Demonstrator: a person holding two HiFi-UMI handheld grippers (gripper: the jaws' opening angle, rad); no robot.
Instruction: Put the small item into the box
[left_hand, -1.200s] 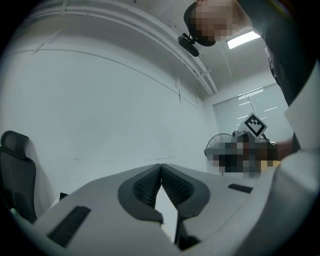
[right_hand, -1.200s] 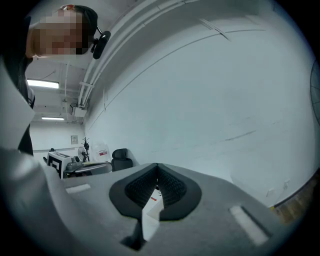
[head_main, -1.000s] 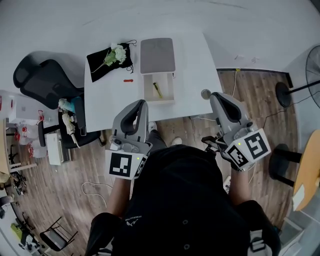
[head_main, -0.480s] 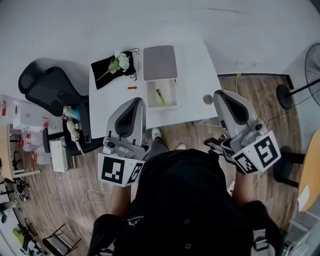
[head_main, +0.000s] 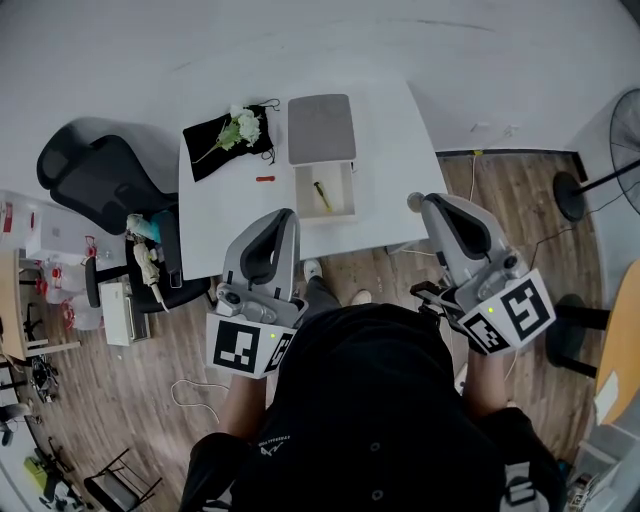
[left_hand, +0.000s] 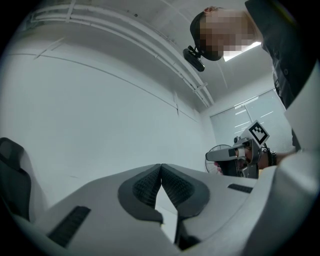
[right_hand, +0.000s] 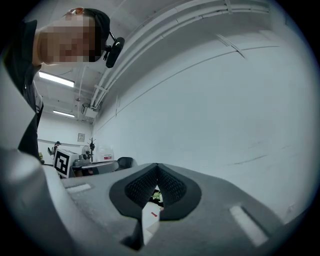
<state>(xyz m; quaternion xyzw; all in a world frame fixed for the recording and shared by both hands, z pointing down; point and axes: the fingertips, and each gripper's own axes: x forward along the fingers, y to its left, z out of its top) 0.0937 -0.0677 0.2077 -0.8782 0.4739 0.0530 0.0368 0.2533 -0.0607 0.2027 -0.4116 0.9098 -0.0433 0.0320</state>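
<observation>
Black cloth (head_main: 207, 152) lies near the open box (head_main: 339, 202).

Too small to identify: thin yellowish item (head_main: 320, 193) inside box (head_main: 351, 190), likewise red bit (head_main: 263, 179) on desk (head_main: 395, 140). Hidden behind left gripper (head_main: 285, 216): stretch of desk's near edge. Cut off by right border: fan (head_main: 630, 150). In both gripper views, hardly any desk visible past closed jaws.

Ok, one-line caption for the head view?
Left gripper and right gripper, shut and empty, by the table; yellowish item in the open box.
</observation>
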